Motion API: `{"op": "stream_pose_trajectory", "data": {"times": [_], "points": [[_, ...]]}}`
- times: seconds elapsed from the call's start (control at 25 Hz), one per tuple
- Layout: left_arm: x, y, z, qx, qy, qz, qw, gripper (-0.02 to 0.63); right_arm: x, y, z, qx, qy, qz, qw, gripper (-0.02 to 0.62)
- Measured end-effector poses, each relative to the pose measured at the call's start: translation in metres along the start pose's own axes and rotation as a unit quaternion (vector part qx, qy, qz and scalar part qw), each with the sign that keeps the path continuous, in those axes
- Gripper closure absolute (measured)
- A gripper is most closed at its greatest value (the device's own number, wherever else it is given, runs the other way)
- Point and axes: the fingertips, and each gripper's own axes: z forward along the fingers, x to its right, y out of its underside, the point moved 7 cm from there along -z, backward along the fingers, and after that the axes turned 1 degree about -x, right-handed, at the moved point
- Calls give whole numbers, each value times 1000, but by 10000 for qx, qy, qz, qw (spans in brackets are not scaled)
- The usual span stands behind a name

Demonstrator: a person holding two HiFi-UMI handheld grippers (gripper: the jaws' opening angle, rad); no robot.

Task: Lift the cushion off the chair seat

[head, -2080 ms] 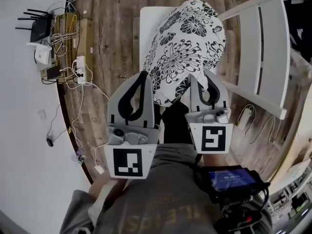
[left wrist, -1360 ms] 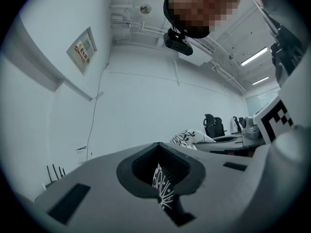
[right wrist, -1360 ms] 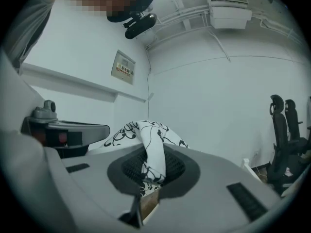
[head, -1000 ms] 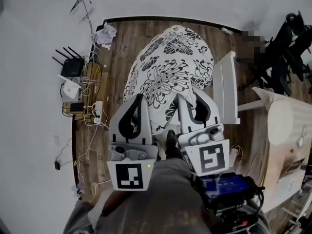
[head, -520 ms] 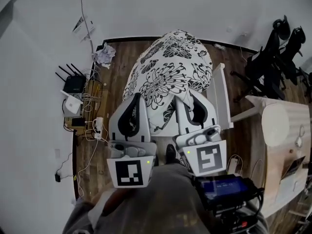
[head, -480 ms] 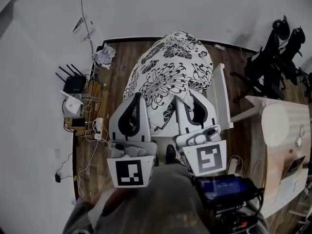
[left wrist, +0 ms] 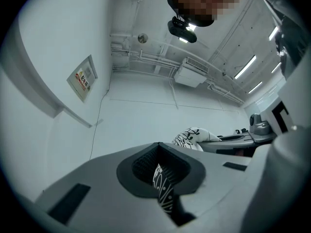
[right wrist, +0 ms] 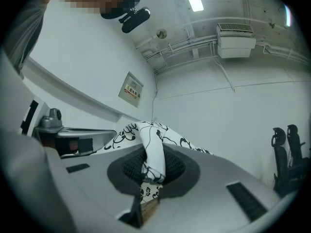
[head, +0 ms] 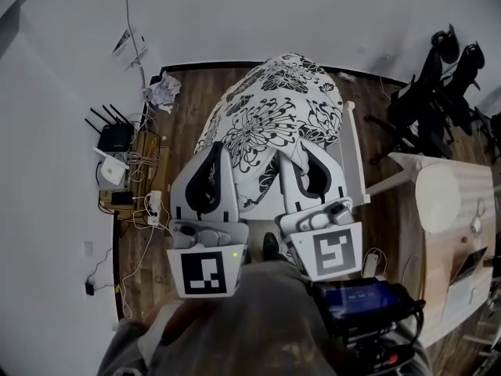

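Left gripper point(head: 214, 153) and right gripper point(head: 308, 155) pinch the plump white cushion point(head: 270, 112) (black floral print).

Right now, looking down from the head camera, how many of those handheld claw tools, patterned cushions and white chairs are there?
grippers: 2 (left gripper, right gripper, each shut on the cushion's fabric)
cushion: 1
white chair: 1
total: 4

Cushion point(head: 274, 120): matt blk/wht print cloth; floor point(head: 184, 104): wood planks.
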Motion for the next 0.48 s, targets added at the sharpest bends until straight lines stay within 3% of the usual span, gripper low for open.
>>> {"op": "stream_pose_trajectory", "data": {"times": [0.48], "points": [[2, -2, 1, 36, 19, -4, 10000, 600, 1, 0, 0, 21, -13, 2, 10000, 563]]}}
